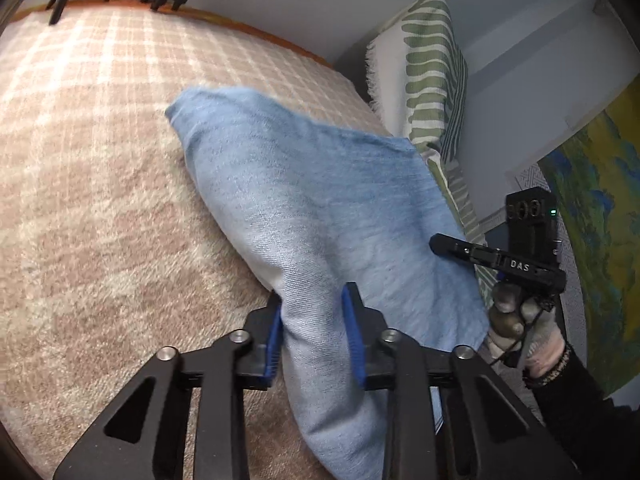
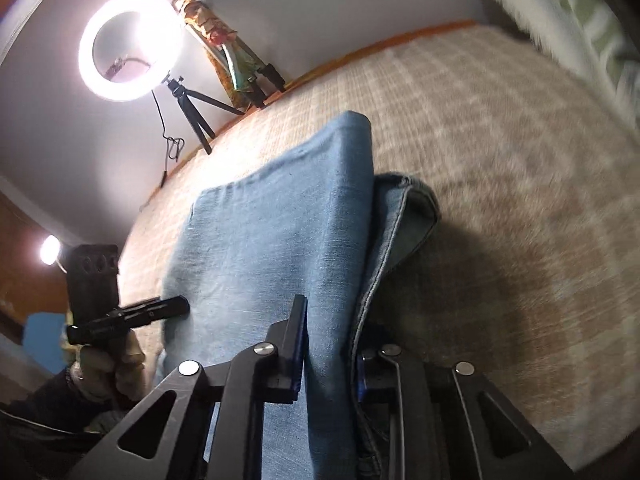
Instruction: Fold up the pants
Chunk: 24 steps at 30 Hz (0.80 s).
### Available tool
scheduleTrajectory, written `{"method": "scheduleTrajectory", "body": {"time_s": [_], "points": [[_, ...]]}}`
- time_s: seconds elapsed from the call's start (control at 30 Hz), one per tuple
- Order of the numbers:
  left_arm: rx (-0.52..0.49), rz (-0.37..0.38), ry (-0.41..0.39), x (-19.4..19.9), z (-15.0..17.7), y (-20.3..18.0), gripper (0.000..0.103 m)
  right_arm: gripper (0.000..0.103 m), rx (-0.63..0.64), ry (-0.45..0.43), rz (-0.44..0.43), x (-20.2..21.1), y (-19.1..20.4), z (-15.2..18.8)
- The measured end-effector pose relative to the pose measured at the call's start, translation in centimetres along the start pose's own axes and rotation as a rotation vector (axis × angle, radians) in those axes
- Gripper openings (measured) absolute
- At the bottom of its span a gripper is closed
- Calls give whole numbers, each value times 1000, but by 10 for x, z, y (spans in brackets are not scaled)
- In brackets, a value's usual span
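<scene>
Light blue denim pants (image 1: pixel 320 208) are held up off a checked beige blanket (image 1: pixel 100 140). My left gripper (image 1: pixel 316 328) is shut on a bunched fold of the pants near their lower edge. My right gripper (image 2: pixel 332 344) is shut on another edge of the pants (image 2: pixel 280 240), with a stitched hem (image 2: pixel 400 216) hanging to its right. The cloth sags between the two grippers. The right gripper shows at the pants' right edge in the left wrist view (image 1: pixel 436 244), and the left gripper at their left edge in the right wrist view (image 2: pixel 182 304).
A green-striped cushion (image 1: pixel 432 80) leans on the wall at the blanket's far right. A lit ring light on a tripod (image 2: pixel 132 46) stands beyond the blanket's far edge. A colourful painted panel (image 1: pixel 600 208) is at right.
</scene>
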<state>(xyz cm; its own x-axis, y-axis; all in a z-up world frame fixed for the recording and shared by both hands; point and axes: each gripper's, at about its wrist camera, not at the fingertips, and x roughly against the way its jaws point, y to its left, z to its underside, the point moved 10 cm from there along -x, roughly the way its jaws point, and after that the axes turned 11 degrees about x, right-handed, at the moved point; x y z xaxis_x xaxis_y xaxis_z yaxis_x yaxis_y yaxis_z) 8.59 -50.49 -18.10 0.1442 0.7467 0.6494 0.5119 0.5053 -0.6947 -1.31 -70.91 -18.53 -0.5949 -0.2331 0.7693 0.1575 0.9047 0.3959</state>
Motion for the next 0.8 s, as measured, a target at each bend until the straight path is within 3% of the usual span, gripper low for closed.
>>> {"method": "scheduleTrajectory", "body": {"time_s": [0.37,0.6,0.8], "points": [[-112,12,-65,11,-34,-36,15,15,166,-80,129,34,29,-56],[-203,-7,-111,-1,-104,-64,15,15,236,-144,221,44,15,-130],[-251,-31,-154,-31,-178,-75,15,15,226,-181,297,26,-25,-191]]}}
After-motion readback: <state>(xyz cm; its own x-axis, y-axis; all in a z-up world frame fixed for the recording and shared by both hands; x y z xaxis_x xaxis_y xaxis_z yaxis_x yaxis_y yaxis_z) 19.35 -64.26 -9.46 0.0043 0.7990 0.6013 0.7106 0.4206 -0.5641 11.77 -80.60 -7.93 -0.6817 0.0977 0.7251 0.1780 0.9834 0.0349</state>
